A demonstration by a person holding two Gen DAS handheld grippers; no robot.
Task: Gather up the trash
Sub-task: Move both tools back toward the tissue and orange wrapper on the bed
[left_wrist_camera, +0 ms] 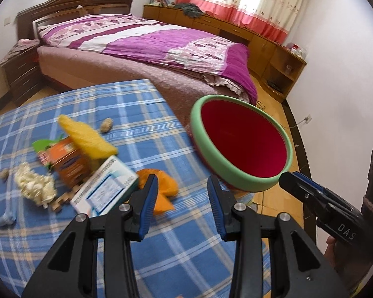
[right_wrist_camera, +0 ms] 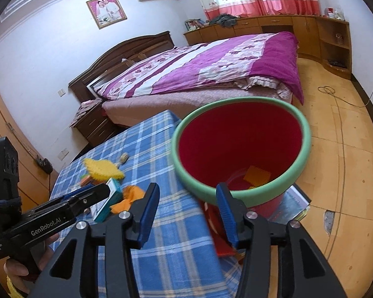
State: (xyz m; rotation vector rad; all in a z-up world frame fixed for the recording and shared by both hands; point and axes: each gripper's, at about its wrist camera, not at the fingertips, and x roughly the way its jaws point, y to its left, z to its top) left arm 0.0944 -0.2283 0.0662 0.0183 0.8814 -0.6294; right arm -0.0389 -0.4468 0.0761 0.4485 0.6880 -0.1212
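Observation:
A red bin with a green rim point(left_wrist_camera: 243, 144) stands off the table's right edge; it also shows in the right wrist view point(right_wrist_camera: 241, 149) with an orange scrap point(right_wrist_camera: 257, 175) inside. Trash lies on the blue plaid table point(left_wrist_camera: 107, 104): a yellow wrapper point(left_wrist_camera: 89, 136), an orange carton point(left_wrist_camera: 69, 161), a white-teal box point(left_wrist_camera: 104, 191), an orange scrap point(left_wrist_camera: 164, 191), white crumpled paper point(left_wrist_camera: 34, 186), a blue scrap point(left_wrist_camera: 3, 217). My left gripper point(left_wrist_camera: 182, 193) is open and empty above the table near the orange scrap. My right gripper point(right_wrist_camera: 187, 203) is open and empty, close before the bin's rim.
A bed with a purple quilt point(left_wrist_camera: 161, 42) stands behind the table. A dark nightstand point(left_wrist_camera: 20, 72) is at its left. Wooden cabinets point(left_wrist_camera: 236, 29) run under the curtained window. A nut-like piece point(left_wrist_camera: 107, 125) lies on the cloth. A cable point(right_wrist_camera: 335, 96) lies on the wood floor.

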